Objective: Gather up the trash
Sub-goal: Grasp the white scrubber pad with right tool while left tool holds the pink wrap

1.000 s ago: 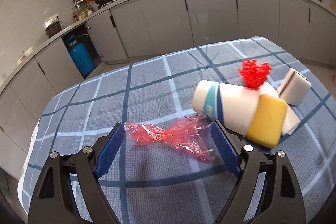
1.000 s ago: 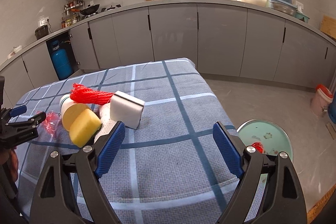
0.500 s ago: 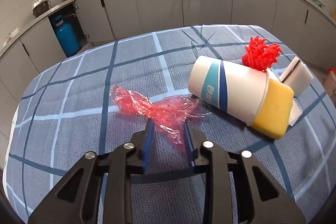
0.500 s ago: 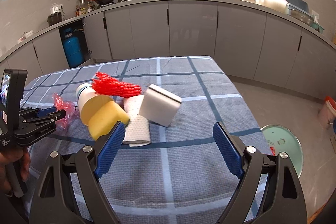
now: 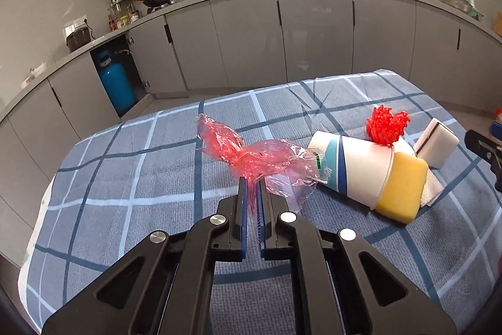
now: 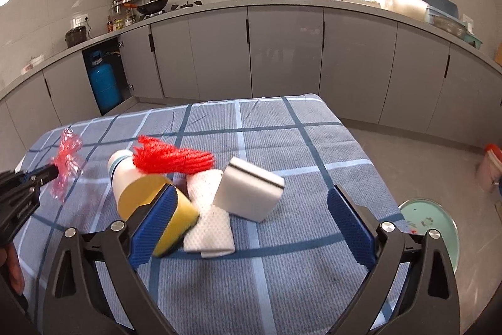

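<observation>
On the checked tablecloth: left gripper clamped on red plastic wrapper.
Wrapper bunches out from the pads towards 12 o'clock, next to the paper cup at 3 o'clock. Right gripper has just been opening and stands wide apart; white sponge and tissue lie between its fingers, untouched. Green bin at 3 o'clock on floor.

On the counter, the paper cup lies sideways, a sponge at its mouth, net scrubber behind, plastic wrapper left, and foam block right on a napkin.
</observation>
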`<state>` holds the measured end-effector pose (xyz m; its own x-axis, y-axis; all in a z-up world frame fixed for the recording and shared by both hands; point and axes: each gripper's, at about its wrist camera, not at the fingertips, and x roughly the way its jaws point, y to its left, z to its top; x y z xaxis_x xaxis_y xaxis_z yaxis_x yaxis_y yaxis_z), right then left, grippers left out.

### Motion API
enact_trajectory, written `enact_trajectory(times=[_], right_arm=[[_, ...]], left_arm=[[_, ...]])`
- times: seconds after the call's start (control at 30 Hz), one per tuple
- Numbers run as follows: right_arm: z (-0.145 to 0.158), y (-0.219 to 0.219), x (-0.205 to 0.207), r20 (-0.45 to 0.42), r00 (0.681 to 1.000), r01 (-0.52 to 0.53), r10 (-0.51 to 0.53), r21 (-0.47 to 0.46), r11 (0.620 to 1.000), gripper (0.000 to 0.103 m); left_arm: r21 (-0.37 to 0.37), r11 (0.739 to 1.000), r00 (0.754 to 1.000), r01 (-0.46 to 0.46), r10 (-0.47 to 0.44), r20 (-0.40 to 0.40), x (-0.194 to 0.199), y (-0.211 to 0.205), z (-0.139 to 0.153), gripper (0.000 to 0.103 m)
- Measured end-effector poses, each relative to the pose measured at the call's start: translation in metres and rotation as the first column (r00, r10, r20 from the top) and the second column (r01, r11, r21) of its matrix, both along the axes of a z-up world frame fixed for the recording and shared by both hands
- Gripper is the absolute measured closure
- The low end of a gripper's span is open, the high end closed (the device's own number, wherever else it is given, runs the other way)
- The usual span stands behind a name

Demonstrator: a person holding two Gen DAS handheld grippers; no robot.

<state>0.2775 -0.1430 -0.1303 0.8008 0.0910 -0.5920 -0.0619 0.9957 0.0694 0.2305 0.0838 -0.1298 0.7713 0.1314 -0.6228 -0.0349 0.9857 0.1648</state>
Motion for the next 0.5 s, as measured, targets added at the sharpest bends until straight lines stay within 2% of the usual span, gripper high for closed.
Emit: enact_trajectory(times=[0.3, 0.5], right_arm=[[-0.011, 0.003, 0.036, -0.063, 0.997, 0.048, -0.048, 0.007, 0.999, 0.008], [-0.022, -0.004, 0.047, -0.106, 0.992, 0.072, -0.066, 0.056, 0.996, 0.008]], left_arm=[[0.032, 0.999, 1.0, -0.004, 0.003, 0.026, 0.008, -0.003, 0.002, 0.097], [0.024, 1.0, 1.0, -0.003, 0.002, 0.03, 0.013, -0.003, 0.003, 0.097]])
